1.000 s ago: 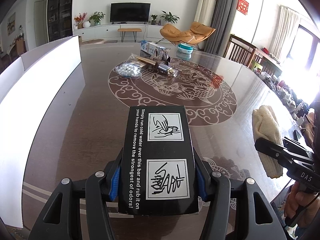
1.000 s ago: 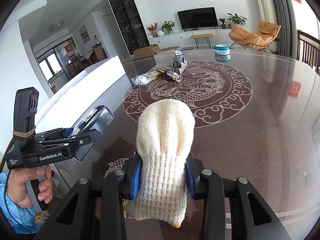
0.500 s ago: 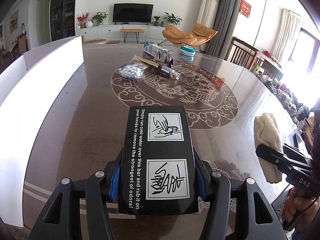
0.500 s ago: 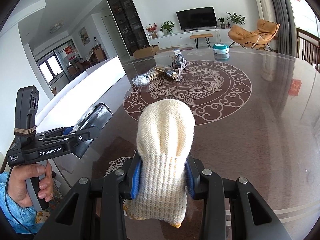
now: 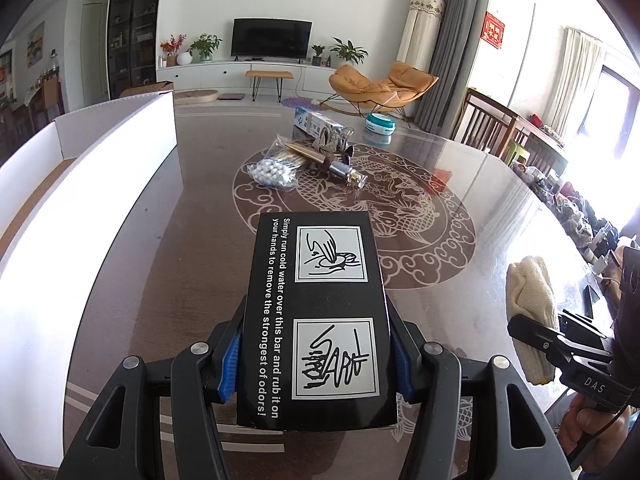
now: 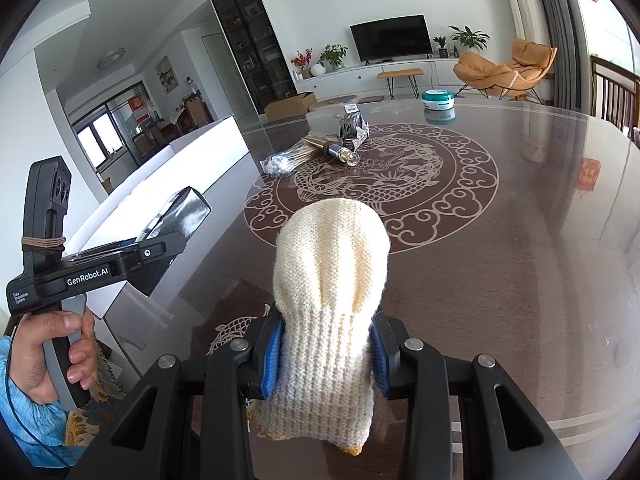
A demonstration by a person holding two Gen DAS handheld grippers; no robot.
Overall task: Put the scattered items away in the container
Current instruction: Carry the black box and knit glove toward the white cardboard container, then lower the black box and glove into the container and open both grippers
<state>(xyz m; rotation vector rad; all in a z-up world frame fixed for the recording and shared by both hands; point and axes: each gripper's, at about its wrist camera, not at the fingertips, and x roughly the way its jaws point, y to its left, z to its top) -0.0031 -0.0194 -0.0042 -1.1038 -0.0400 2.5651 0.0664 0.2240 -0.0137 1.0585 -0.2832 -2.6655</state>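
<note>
My left gripper [image 5: 316,356] is shut on a black box [image 5: 316,312] with white print and two drawings, held above the dark table. The white open container [image 5: 92,184] stands along the table's left side. My right gripper [image 6: 326,356] is shut on a cream knitted glove [image 6: 330,280]. In the right wrist view the left gripper [image 6: 160,248] and its black box [image 6: 180,216] hang beside the container [image 6: 192,160]. In the left wrist view the right gripper [image 5: 560,344] holds the glove [image 5: 530,292] at the right edge.
On the table's middle lie a bag of cotton balls [image 5: 272,172], a small bottle [image 5: 344,170], a crumpled wrapper [image 5: 334,146], a toothpaste box [image 5: 316,124] and a teal tub [image 5: 380,124]. Chairs [image 5: 496,128] stand at the right side. A hand [image 6: 60,356] grips the left handle.
The left wrist view has tipped slightly, so the table items sit a little lower in it. Both grips are unchanged and the right gripper has kept still.
</note>
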